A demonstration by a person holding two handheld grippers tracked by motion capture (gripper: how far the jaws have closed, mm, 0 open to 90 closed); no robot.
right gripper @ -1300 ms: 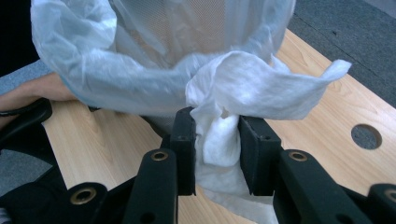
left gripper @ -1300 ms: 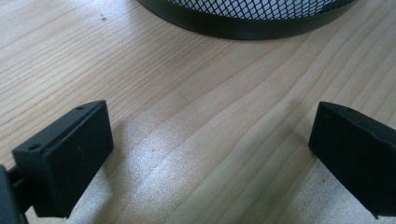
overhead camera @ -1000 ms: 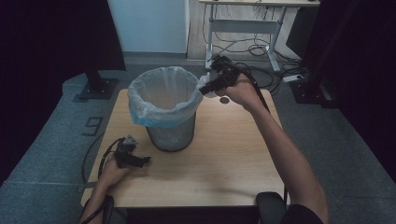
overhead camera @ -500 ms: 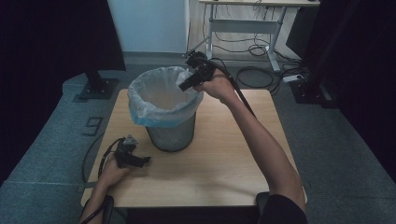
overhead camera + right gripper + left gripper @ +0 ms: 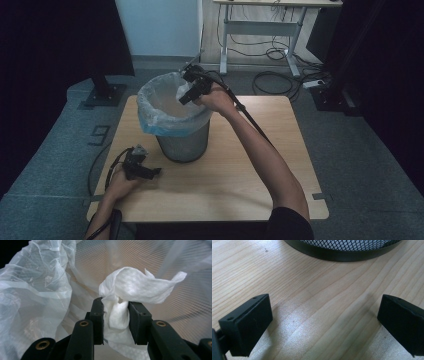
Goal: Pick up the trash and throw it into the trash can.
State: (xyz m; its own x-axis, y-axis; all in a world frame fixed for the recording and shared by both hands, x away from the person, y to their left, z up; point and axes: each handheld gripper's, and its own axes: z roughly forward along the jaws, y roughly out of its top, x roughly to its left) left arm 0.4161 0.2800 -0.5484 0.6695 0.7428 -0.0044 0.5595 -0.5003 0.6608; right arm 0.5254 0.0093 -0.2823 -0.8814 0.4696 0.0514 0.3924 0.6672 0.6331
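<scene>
Right gripper view: my right gripper [image 5: 115, 315] has its jaws pinched on a crumpled white tissue [image 5: 135, 287], held over the mouth of the mesh bin [image 5: 182, 142] with its plastic liner [image 5: 35, 295]. High view puts that hand at the bin's far rim. My left gripper [image 5: 324, 322] sits on the wooden table [image 5: 317, 290], jaws spread wide, nothing between them, just beside the bin's base.

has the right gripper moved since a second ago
Yes. The right gripper, shut on a tissue, has moved left, from beside the bin's right rim to over the lined bin. The bin itself stayed put.
</scene>
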